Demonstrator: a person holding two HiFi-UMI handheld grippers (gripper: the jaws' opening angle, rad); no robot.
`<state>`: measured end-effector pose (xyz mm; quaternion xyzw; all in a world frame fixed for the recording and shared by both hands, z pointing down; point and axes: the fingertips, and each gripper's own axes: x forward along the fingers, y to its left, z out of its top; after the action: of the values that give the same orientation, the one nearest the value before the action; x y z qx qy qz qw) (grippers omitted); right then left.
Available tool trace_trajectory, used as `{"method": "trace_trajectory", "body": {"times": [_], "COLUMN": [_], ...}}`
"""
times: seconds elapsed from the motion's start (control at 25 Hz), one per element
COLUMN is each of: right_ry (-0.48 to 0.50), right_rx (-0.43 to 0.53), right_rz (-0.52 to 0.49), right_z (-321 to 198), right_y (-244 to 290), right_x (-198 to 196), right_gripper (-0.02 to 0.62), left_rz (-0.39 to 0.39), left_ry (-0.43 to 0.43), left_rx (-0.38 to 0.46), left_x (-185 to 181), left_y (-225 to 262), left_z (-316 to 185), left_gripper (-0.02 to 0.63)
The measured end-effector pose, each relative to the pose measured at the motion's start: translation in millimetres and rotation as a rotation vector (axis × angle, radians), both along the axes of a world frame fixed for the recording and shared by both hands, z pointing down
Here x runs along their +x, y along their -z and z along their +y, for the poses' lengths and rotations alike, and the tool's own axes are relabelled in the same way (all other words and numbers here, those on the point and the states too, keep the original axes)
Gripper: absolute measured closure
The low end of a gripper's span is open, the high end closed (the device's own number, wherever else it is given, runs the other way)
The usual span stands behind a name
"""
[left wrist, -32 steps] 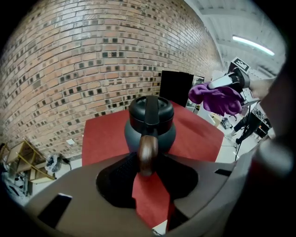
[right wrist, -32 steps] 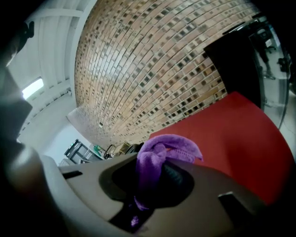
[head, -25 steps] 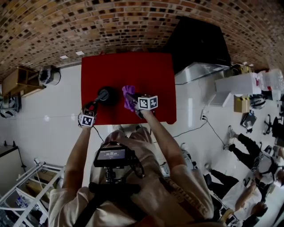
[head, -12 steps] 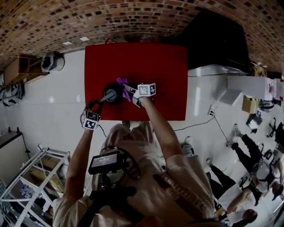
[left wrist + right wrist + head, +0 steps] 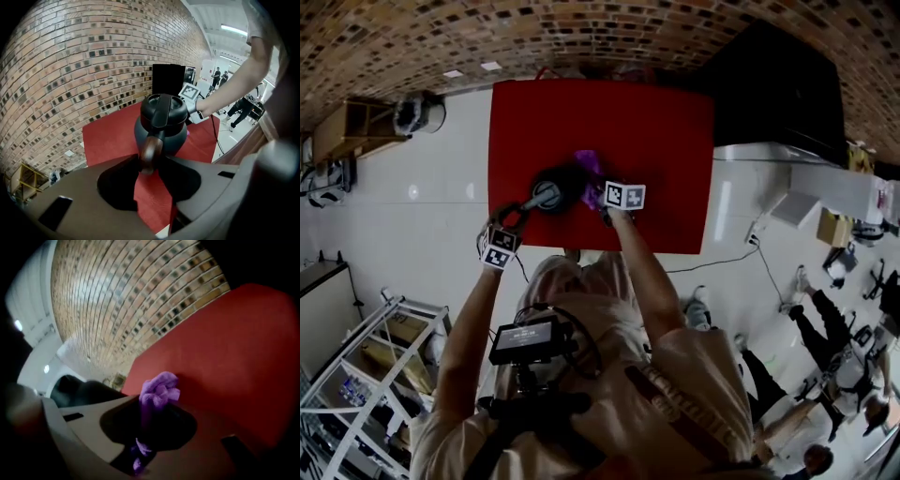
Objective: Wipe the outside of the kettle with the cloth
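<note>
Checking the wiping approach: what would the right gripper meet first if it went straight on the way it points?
Probably the red table, not the kettle, which sits left of its line. The purple cloth pinched in the right gripper would land first. Depth is unclear.

Beige T-shirt (image 5: 694, 375), black chest rig (image 5: 530, 339); taupe left gripper (image 5: 150, 164), right gripper (image 5: 154, 404).

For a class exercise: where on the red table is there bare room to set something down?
Bare red table lies along the brick wall and right of the right gripper. Crowded: the near edge, around kettle, cloth and left gripper.
</note>
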<state>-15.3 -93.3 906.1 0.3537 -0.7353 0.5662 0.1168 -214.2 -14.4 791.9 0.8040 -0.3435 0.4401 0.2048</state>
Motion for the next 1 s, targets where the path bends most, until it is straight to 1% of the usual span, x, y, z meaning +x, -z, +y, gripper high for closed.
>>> {"method": "trace_trajectory", "body": {"times": [0.04, 0.08, 0.12, 0.2, 0.24, 0.28, 0.32, 0.36, 0.4, 0.44, 0.48, 0.52, 0.56, 0.6, 0.64, 0.68, 0.72, 0.8, 0.84, 0.88, 1.0], "right_ry": [-0.091, -0.155, -0.184, -0.184, -0.186, -0.214, -0.271, -0.335, -0.382, -0.404, -0.401, -0.371, -0.312, -0.233, -0.160, -0.121, -0.130, -0.234, -0.266, -0.270, -0.216], "right_rx": [0.048, 0.099, 0.140, 0.174, 0.173, 0.165, 0.150, 0.124, 0.088, 0.045, -0.003, -0.047, -0.074, -0.078, -0.060, -0.026, 0.016, 0.097, 0.139, 0.179, 0.275], "right_rz": [-0.069, -0.132, -0.182, -0.241, -0.259, -0.279, -0.300, -0.300, -0.262, -0.196, -0.127, -0.064, -0.008, 0.042, 0.078, 0.090, 0.077, -0.006, -0.056, -0.103, -0.232], "right_z": [-2, -2, 1, 13, 19, 22, 22, 20, 19, 20, 21, 22, 23, 25, 28, 31, 32, 28, 27, 27, 33], "right_y": [24, 50, 72, 94, 96, 93, 84, 69, 47, 23, 1, -17, -28, -33, -34, -31, -23, 12, 32, 52, 92], "right_x": [13, 21, 23, 4, -11, -22, -26, -24, -20, -16, -15, -17, -19, -21, -20, -14, -2, 23, 26, 23, -11], "right_gripper": [0.503, 0.505, 0.505, 0.505, 0.505, 0.504, 0.501, 0.500, 0.502, 0.502, 0.502, 0.502, 0.502, 0.503, 0.502, 0.502, 0.500, 0.500, 0.500, 0.502, 0.501], "left_rz": [0.003, 0.006, 0.008, 0.008, 0.007, 0.008, 0.012, 0.021, 0.030, 0.037, 0.043, 0.048, 0.049, 0.048, 0.047, 0.046, 0.047, 0.055, 0.060, 0.065, 0.084], "left_ry": [-0.001, -0.002, -0.001, 0.005, 0.009, 0.012, 0.014, 0.013, 0.014, 0.019, 0.030, 0.041, 0.049, 0.052, 0.052, 0.050, 0.048, 0.041, 0.038, 0.037, 0.044], "left_rx": [-0.004, -0.006, -0.006, -0.002, -0.002, -0.006, -0.013, -0.018, -0.021, -0.021, -0.020, -0.019, -0.019, -0.022, -0.029, -0.038, -0.048, -0.064, -0.069, -0.072, -0.072], "left_x": [0, 1, 2, 0, -1, -2, -1, 3, 7, 10, 9, 8, 7, 7, 7, 8, 9, 11, 12, 12, 11], "left_y": [1, 1, 1, 2, 3, 3, 3, 2, 2, 2, 2, 3, 3, 3, 3, 2, 1, 1, 2, 2, 3], "left_z": [0, 0, -1, -2, -2, 0, 2, 4, 6, 8, 8, 8, 7, 8, 9, 11, 14, 18, 20, 21, 22], "left_gripper": [0.474, 0.474, 0.474, 0.472, 0.472, 0.472, 0.474, 0.474, 0.474, 0.474, 0.474, 0.474, 0.474, 0.474, 0.474, 0.474, 0.474, 0.474, 0.474, 0.474, 0.474]}}
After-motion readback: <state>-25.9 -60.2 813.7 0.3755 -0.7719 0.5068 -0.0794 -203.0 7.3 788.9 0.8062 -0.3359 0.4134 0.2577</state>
